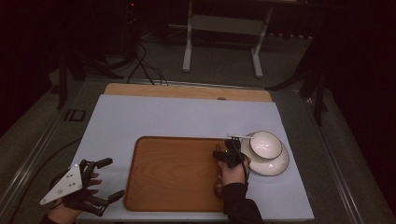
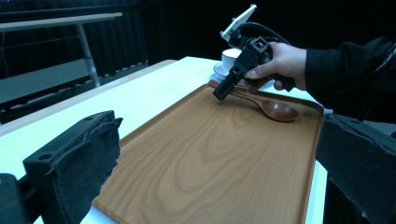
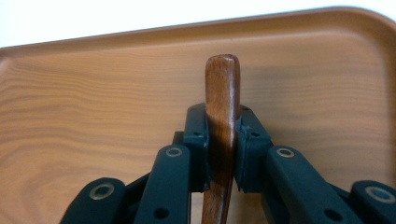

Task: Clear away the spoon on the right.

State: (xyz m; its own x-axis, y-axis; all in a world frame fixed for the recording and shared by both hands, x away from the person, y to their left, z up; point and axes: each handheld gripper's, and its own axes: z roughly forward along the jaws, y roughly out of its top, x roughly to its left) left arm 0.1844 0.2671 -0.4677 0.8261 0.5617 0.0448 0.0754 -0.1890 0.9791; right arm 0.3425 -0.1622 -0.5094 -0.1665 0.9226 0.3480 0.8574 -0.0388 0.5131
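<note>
1. Wooden spoon (image 3: 221, 135) sits pinched between the right gripper's (image 3: 222, 154) jaws, which press on its handle from both sides; the handle end pokes out past the pads.
2. From the left gripper view, the spoon (image 2: 273, 107) lies low over the tray's (image 2: 205, 154) right side, bowl end toward the person, handle running up into the right gripper (image 2: 223, 91). Whether the bowl touches the tray or hangs just above it, I cannot tell.
3. Long axis: roughly near-to-far on the table, in line with the right forearm. In the high view the bowl shows just behind the right hand (image 1: 233, 171).
4. Left gripper (image 1: 100, 179) hangs off the tray's left edge, jaws spread wide, holding nothing. It is well apart from the spoon; the right arm is plainly the working one.
5. Farther right, just beside the tray (image 1: 173, 172), a white bowl (image 1: 265, 144) stands on a plate (image 1: 273, 165). It lies ahead and to the right of the right gripper (image 1: 229, 154).
6. Judgement: any move toward the bowl would swing the handle end rightward over the tray rim.
</note>
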